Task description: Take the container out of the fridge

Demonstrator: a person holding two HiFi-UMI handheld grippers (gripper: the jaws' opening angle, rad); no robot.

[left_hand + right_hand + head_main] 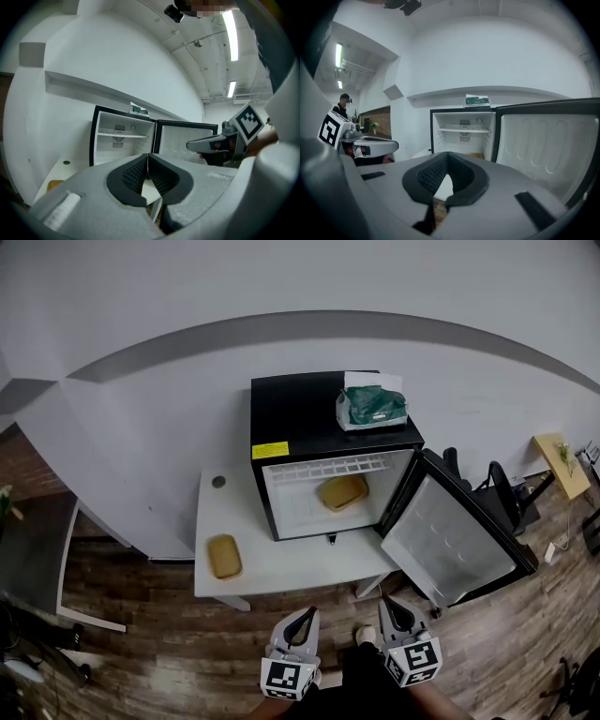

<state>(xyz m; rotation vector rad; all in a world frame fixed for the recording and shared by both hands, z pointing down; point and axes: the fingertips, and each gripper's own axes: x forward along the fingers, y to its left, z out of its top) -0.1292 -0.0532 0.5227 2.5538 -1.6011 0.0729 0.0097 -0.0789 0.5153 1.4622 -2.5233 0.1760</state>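
Left tool (304, 615) and right tool (388, 604) both hang closed and empty on the near side, well apart from the counter (281, 563); the fridge (291, 418) door (455, 540) stands open, yet the container (342, 492) sits inside below the shelf (337, 466), so reach, grasp and removal apparently all remain.

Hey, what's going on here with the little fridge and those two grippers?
A person holds a gripper in each hand, facing a mini fridge that stands on a white table with its door swung open. A tan container sits inside the fridge, untouched. A second container lies on the table to the fridge's left. The left gripper and right gripper are both shut and empty, short of the table, so the reach has not begun.
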